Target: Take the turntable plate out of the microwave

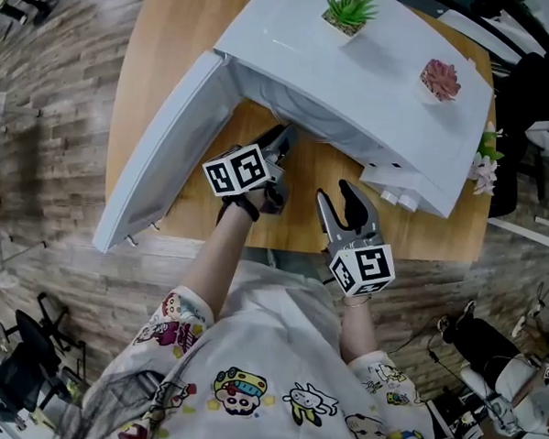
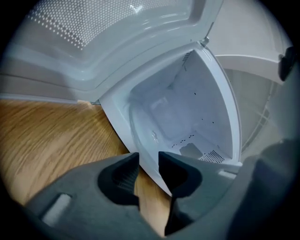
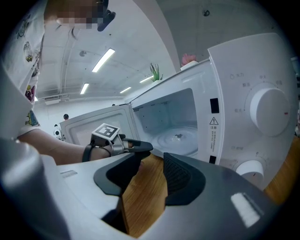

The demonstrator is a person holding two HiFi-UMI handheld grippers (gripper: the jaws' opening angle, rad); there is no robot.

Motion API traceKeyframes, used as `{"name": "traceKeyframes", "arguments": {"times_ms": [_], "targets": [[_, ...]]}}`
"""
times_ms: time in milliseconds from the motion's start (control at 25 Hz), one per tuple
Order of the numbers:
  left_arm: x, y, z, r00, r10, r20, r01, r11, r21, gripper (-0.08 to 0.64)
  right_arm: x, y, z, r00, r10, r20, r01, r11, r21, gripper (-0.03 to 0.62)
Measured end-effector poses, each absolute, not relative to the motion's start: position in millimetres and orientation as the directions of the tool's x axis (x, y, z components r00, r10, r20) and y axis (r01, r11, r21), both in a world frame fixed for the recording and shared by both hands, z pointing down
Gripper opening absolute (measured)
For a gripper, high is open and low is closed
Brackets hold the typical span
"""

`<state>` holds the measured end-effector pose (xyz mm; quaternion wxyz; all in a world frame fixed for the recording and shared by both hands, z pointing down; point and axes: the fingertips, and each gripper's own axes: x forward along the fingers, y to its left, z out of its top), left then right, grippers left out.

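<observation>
While the microwave stands on the wooden desk with its door swung wide to the left of the head view, we see the plate lying flat on the floor of the open chamber. The left tongs point toward that opening from the front, tilted a little downward and rolled to one side, so the chamber looks slanted in their own view. Their two jaws stand spread with a narrow gap. In the gap we see only the lower front edge of the microwave and a strip of desk, so they pinch nothing. In the right gripper view their tips sit at the mouth of the chamber, just beside the near left rim of the plate, and we cannot tell whether they touch it. The right tongs hover over the desk in front of the control panel, near the left ones but apart from them, with the jaws spread and only bare wood showing between them. Two round knobs sit on the panel to the right of the chamber. On top of the microwave stand a small green plant and a pink plant. Our printed shirt fills the bottom of the head view.
</observation>
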<state>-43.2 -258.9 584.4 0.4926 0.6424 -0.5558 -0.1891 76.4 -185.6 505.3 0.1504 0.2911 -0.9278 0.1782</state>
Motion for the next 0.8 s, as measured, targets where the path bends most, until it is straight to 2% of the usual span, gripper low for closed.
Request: {"name": "traceKeyframes", "arguments": {"times_ms": [360, 800], "targets": [[-48, -272, 590, 0.285, -0.911, 0.297, -0.495, 0.125, 0.86, 0.086, 79, -186, 513, -0.778, -0.486, 0.398, -0.602, 0.757, -0.252, 0.179], [-46, -267, 590, 0.255, -0.916, 0.308, -0.486, 0.153, 0.86, 0.071, 80, -180, 516, -0.767, -0.491, 0.412, -0.614, 0.748, -0.252, 0.166]]}}
